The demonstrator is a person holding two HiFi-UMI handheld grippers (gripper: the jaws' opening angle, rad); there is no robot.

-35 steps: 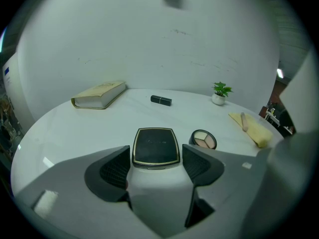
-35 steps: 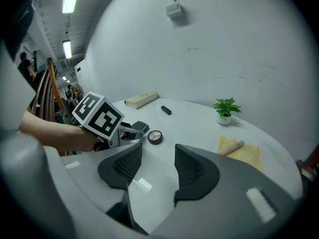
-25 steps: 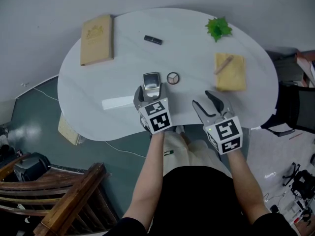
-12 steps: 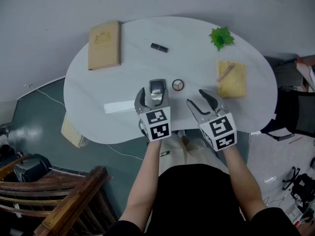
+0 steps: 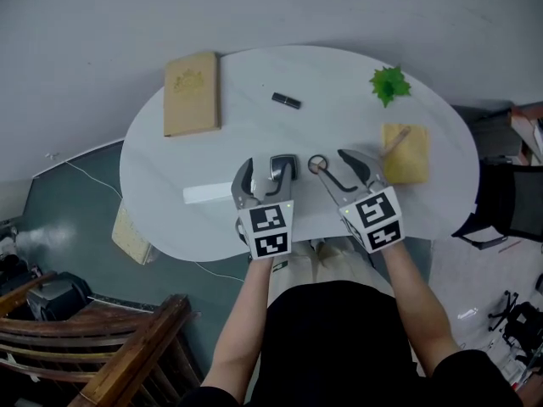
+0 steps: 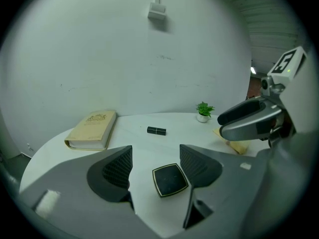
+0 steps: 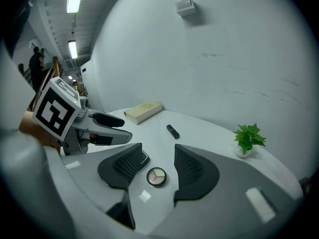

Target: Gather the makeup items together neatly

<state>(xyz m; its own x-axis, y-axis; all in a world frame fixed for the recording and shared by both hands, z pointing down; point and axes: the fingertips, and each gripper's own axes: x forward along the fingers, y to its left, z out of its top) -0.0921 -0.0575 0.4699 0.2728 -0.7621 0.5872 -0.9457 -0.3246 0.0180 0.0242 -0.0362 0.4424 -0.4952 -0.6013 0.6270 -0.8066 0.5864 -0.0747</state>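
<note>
A square black compact (image 6: pixel 170 179) lies on the white table (image 5: pixel 339 75) between the pads of my left gripper (image 6: pixel 155 156), with a gap on each side. Those jaws have just been closing and stand open. A round compact (image 7: pixel 156 177) lies on the table below and between the open jaws of my right gripper (image 7: pixel 157 158), untouched. In the head view, the left gripper (image 5: pixel 268 170) and right gripper (image 5: pixel 335 166) sit side by side near the table's front. A black lipstick (image 5: pixel 286 100) lies further back.
A tan book (image 5: pixel 192 92) lies at the back left and a small green plant (image 5: pixel 389 84) at the back right. A yellow cloth (image 5: pixel 405 153) with a stick-like item (image 5: pixel 395 142) on it is at the right. A white strip (image 5: pixel 208 194) lies front left.
The right gripper has moved left and forward to the round compact. The left gripper's jaws, earlier short of the square compact, now flank it and look slightly narrower.
</note>
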